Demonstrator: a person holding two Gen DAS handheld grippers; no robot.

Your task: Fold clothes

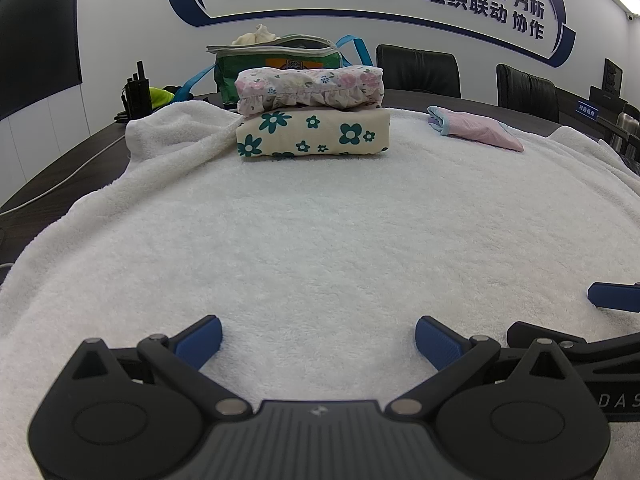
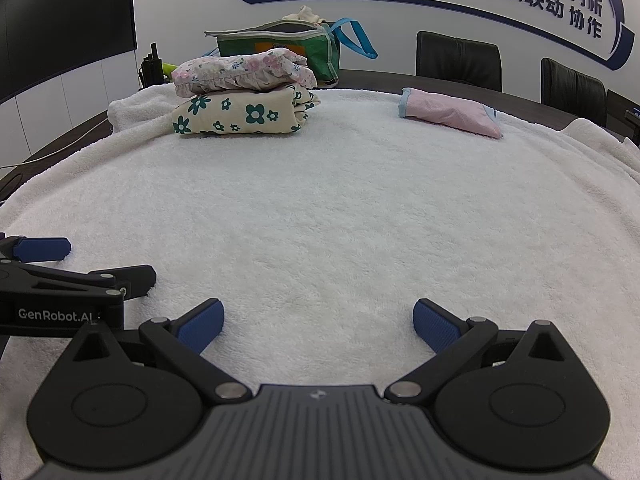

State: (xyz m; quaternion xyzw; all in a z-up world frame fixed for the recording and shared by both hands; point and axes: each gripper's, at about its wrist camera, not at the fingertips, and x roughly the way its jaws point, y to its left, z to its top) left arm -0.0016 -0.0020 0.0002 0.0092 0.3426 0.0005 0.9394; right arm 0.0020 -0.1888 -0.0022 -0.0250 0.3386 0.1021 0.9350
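Note:
Two folded garments are stacked at the far side of the white towel [image 1: 320, 240]: a cream one with teal flowers [image 1: 314, 132] below, a pink floral ruffled one [image 1: 310, 88] on top. The same stack shows in the right wrist view, cream [image 2: 240, 116] under pink floral [image 2: 244, 72]. A small folded pink cloth [image 1: 478, 128] [image 2: 450, 114] lies apart at the far right. My left gripper [image 1: 318, 338] is open over bare towel, holding nothing. My right gripper [image 2: 318, 322] is open too, just to the right of the left one, empty.
A green zip bag [image 1: 280, 62] [image 2: 280, 44] with blue straps and clothes inside stands behind the stack. Black radios [image 1: 138, 94] stand at the far left on the dark table [image 1: 60, 176]. Black chairs [image 1: 418, 70] [image 2: 458, 60] line the far side.

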